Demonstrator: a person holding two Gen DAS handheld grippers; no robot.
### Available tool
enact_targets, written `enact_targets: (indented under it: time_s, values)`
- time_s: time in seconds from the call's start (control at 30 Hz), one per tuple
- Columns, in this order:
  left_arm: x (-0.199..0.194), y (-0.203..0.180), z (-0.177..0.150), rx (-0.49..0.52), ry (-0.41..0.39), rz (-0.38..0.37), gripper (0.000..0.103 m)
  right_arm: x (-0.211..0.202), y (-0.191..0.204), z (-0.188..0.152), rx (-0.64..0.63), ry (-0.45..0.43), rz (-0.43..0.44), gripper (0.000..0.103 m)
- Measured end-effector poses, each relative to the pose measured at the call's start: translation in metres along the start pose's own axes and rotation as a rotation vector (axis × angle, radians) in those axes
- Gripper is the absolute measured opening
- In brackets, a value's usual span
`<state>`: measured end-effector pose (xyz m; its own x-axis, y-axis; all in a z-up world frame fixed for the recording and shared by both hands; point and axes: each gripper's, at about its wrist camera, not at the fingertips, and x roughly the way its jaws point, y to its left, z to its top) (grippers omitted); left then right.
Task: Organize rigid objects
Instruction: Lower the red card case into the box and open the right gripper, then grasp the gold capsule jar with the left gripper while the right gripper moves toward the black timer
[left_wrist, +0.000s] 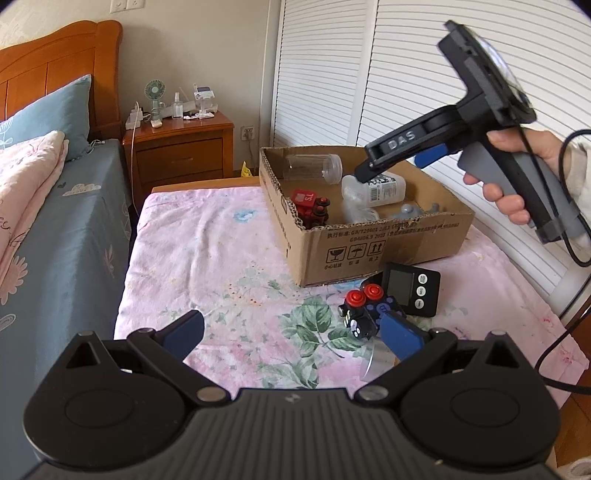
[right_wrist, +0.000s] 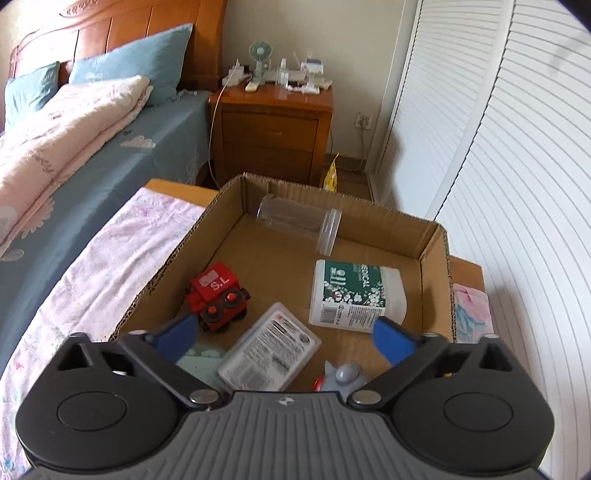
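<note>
Between my right tongs (right_wrist: 284, 338), jaws wide and empty over the cardboard box (right_wrist: 436, 236), sit a flat plastic pack (right_wrist: 269, 349), red toy train (right_wrist: 218, 299), white bottle (right_wrist: 356, 295), clear jar (right_wrist: 299, 223) and grey figure (right_wrist: 345, 374): these look sorted. My left tongs (left_wrist: 291, 332) are spread too, holding nothing, low over the floral cloth (left_wrist: 207, 251). Left to do, I judge: black toy train (left_wrist: 364, 312), timer (left_wrist: 413, 290), clear cup (left_wrist: 380, 363). Only the left view shows those three; only the right shows the pack clearly.
</note>
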<state>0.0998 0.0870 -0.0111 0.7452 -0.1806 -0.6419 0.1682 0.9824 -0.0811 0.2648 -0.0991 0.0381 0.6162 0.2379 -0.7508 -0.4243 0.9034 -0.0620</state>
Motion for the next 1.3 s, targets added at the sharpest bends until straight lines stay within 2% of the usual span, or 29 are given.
enact_targets:
  time_s: [0.3, 0.63, 0.97, 1.13, 1.3]
  values:
    - [0.001, -0.001, -0.003, 0.0, 0.017, 0.015, 0.101, -0.021, 0.002, -0.02, 0.017, 0.014, -0.022, 0.103]
    - [0.004, -0.008, -0.011, 0.037, 0.058, 0.019, 0.101, -0.044, 0.004, -0.079, 0.094, 0.009, -0.079, 0.103]
    - [0.008, -0.028, -0.02, 0.108, 0.099, -0.052, 0.101, -0.038, -0.006, -0.144, 0.171, 0.084, -0.113, 0.103]
    - [0.011, -0.044, -0.022, 0.146, 0.116, -0.101, 0.101, -0.037, -0.015, -0.161, 0.208, 0.105, -0.111, 0.103]
    - [0.016, -0.067, -0.028, 0.23, 0.12, -0.104, 0.101, -0.037, -0.019, -0.171, 0.212, 0.108, -0.108, 0.103]
